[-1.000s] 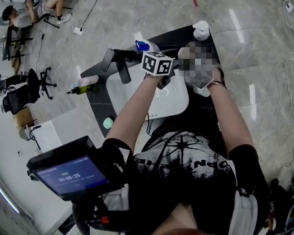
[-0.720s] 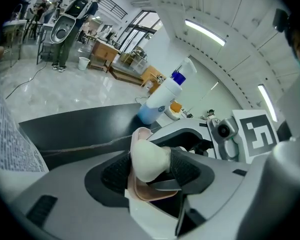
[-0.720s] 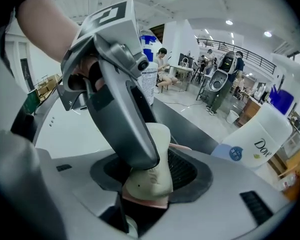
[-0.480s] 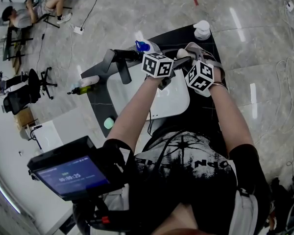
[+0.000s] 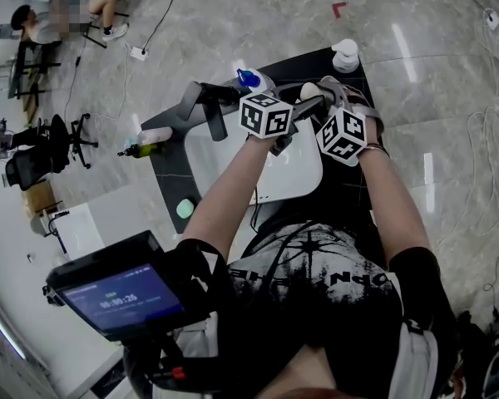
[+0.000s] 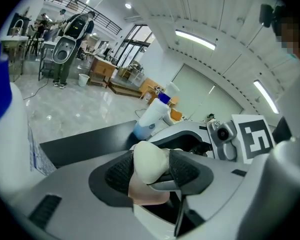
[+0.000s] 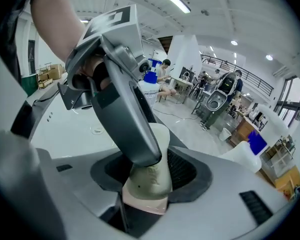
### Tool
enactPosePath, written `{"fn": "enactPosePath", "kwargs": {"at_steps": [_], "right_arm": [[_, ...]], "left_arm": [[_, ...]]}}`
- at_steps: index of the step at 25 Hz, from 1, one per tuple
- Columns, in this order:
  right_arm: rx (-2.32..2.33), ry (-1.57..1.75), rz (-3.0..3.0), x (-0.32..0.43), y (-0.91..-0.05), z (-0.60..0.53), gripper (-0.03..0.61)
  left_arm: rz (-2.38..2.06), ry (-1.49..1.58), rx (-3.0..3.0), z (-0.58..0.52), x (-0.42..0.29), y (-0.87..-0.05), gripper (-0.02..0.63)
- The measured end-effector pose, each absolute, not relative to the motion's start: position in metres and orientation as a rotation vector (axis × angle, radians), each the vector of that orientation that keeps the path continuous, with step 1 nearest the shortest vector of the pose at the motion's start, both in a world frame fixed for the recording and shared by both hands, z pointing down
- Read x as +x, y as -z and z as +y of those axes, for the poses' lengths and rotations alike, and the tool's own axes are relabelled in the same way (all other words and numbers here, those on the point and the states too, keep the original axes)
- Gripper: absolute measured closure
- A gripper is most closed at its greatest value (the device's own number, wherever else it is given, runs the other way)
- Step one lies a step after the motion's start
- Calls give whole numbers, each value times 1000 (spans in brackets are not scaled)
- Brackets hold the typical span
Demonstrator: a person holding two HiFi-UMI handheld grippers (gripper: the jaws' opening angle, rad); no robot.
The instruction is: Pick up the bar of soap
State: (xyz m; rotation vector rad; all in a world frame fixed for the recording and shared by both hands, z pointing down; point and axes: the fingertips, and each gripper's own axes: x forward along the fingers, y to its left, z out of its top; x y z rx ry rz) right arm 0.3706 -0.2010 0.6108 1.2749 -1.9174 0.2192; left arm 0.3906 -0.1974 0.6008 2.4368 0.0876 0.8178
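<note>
The cream bar of soap (image 5: 309,91) hangs above the white sink (image 5: 295,171), gripped from two sides. In the left gripper view the soap (image 6: 150,160) sits between the dark ribbed pads (image 6: 119,171) of my left gripper (image 6: 150,170), whose jaws have just been closing on it. In the right gripper view the same soap (image 7: 154,176) is pressed between the pads of my right gripper (image 7: 150,173), which also closed a little. One finger (image 7: 127,119) of the left gripper crosses in front of it. A pinkish slab (image 6: 147,198) shows under the soap.
A black counter (image 5: 168,173) surrounds the sink, with a black faucet (image 5: 205,106) at its back. A blue-capped bottle (image 5: 249,79), a white pump bottle (image 5: 344,54) and a yellow-green bottle (image 5: 145,142) stand around it. A small green disc (image 5: 183,209) lies on the counter.
Both grippers have risen slightly over the sink with the soap between them. Their marker cubes sit a little higher and closer to the back of the counter.
</note>
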Motion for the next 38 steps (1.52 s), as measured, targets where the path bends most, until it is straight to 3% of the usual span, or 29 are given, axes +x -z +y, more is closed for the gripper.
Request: {"fn": "enactPosePath", "kwargs": {"at_steps": [7, 18, 38], "right_arm": [[1291, -135, -1924, 363, -596, -215, 365], [1283, 60, -1916, 335, -507, -160, 365], [1108, 370, -1987, 216, -448, -165, 365]], "left_arm": [[66, -708, 2476, -212, 383, -584, 396], [37, -502, 2552, -158, 356, -495, 405], [-206, -219, 2656, -166, 235, -432, 415]]}}
